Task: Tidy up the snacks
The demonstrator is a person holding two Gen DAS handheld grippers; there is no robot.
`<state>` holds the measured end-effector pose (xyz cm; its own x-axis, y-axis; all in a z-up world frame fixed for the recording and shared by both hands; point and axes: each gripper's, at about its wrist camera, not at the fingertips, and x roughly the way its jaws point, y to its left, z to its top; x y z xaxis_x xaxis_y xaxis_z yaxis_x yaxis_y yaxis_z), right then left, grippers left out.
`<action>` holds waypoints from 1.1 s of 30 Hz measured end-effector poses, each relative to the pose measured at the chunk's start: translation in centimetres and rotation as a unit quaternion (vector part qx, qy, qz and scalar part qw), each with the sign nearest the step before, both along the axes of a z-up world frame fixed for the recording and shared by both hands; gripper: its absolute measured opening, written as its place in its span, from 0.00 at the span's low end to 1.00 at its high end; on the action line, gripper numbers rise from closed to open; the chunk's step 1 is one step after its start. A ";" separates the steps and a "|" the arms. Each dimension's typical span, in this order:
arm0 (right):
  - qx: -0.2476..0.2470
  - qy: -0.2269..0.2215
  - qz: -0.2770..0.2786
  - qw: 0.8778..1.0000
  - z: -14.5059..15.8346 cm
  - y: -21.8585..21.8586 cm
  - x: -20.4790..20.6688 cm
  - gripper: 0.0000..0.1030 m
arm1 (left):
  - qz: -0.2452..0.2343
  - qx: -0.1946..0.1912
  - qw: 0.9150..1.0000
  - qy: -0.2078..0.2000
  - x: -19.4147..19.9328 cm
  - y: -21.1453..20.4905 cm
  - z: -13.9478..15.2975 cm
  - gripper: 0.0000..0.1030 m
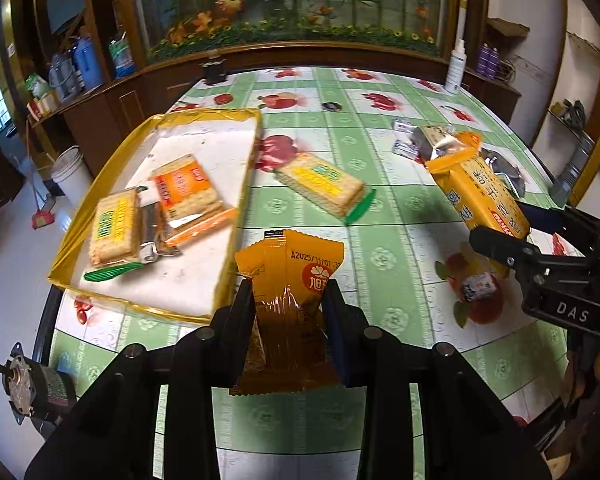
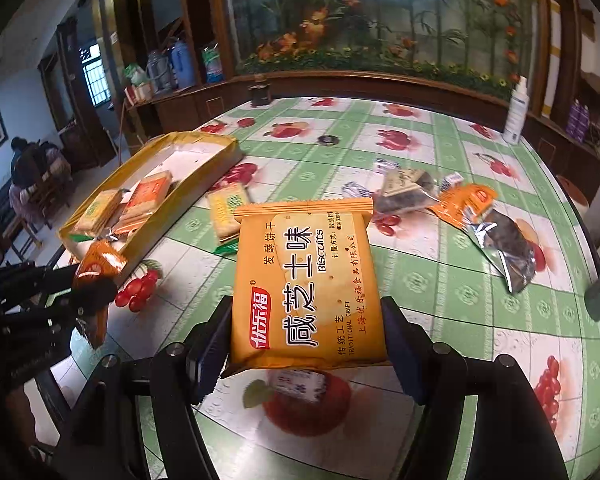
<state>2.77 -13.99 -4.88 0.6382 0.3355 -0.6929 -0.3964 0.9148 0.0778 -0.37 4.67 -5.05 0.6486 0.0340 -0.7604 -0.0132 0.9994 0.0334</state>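
My left gripper (image 1: 288, 300) is shut on an orange snack packet (image 1: 290, 280), held above the table beside the near right corner of the yellow tray (image 1: 236, 208). The tray holds a green-labelled cracker pack (image 1: 114, 230) and an orange-labelled cracker pack (image 1: 188, 196). My right gripper (image 2: 306, 320) is shut on a yellow cheese biscuit pack (image 2: 306, 284), held above the table; it also shows in the left wrist view (image 1: 480, 192). A green cracker pack (image 1: 324, 184) lies on the tablecloth right of the tray.
Dark foil snack packets (image 2: 406, 190) and an orange wrapper (image 2: 466, 200) lie at the right of the table. A small white packet (image 2: 298, 386) lies under the right gripper. A white bottle (image 2: 516, 110) and a dark jar (image 2: 260, 90) stand at the far edge.
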 end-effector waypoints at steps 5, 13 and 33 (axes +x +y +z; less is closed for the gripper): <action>-0.006 -0.002 0.019 1.000 0.2 1.9 0.0 0.70 | 0.019 -0.004 1.000 -0.004 0.0 1.8 -0.1 0.30; -0.013 0.002 0.044 0.999 0.1 4.3 0.4 0.69 | 0.044 -0.008 0.999 -0.004 0.4 4.3 -0.3 0.30; 0.101 0.053 0.139 0.984 1.5 17.8 11.0 0.69 | 0.102 -0.035 0.994 -0.005 5.9 10.6 -0.5 0.30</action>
<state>13.78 3.76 -3.43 0.4309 0.6242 -0.6517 -0.6090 0.7341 0.3004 5.57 15.30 -5.60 0.6411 0.1126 -0.7591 -0.2158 0.9757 -0.0375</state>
